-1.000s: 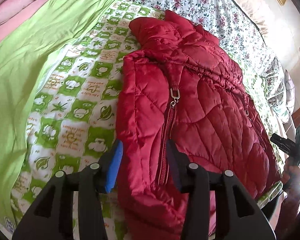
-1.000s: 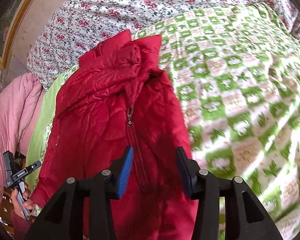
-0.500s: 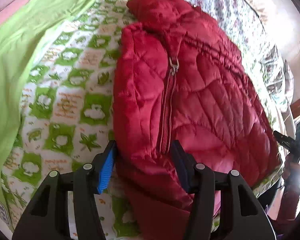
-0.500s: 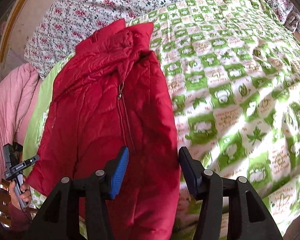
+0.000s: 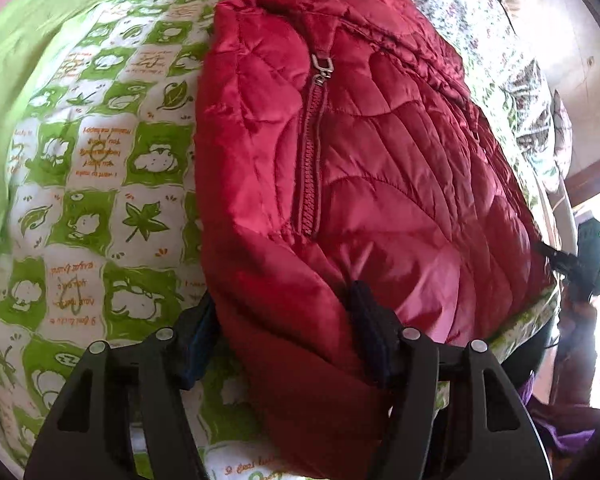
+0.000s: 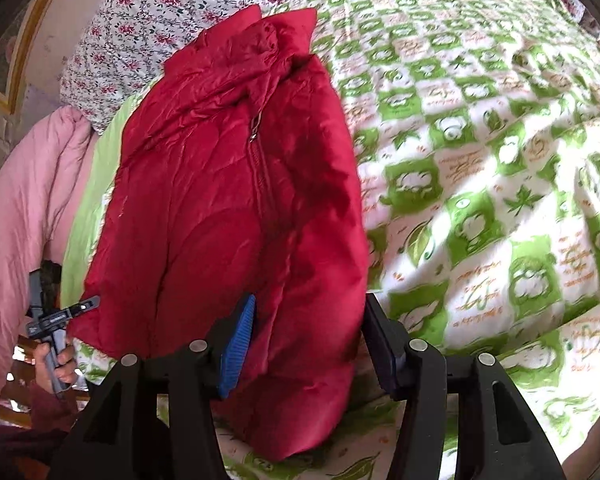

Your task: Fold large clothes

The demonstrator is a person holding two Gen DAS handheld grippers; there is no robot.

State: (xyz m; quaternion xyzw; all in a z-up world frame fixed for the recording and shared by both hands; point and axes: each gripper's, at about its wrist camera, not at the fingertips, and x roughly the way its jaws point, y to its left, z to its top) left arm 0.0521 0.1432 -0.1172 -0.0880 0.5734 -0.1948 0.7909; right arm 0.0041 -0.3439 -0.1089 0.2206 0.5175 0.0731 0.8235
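Note:
A red quilted jacket lies zipped, front up, on a green-and-white patterned bedspread. In the left wrist view my left gripper is open, its two fingers straddling the jacket's bottom hem on its left side. In the right wrist view the jacket lies with its collar far from me, and my right gripper is open, its fingers straddling the hem on the jacket's right side. The other gripper shows at the far edge of each view.
A floral sheet covers the head of the bed. A pink quilt and a plain green sheet lie beside the jacket. The bed's edge runs just under the jacket's hem.
Both grippers have moved forward and down onto the jacket's hem. The fabric now sits between each pair of fingers. The jaws have stayed open.

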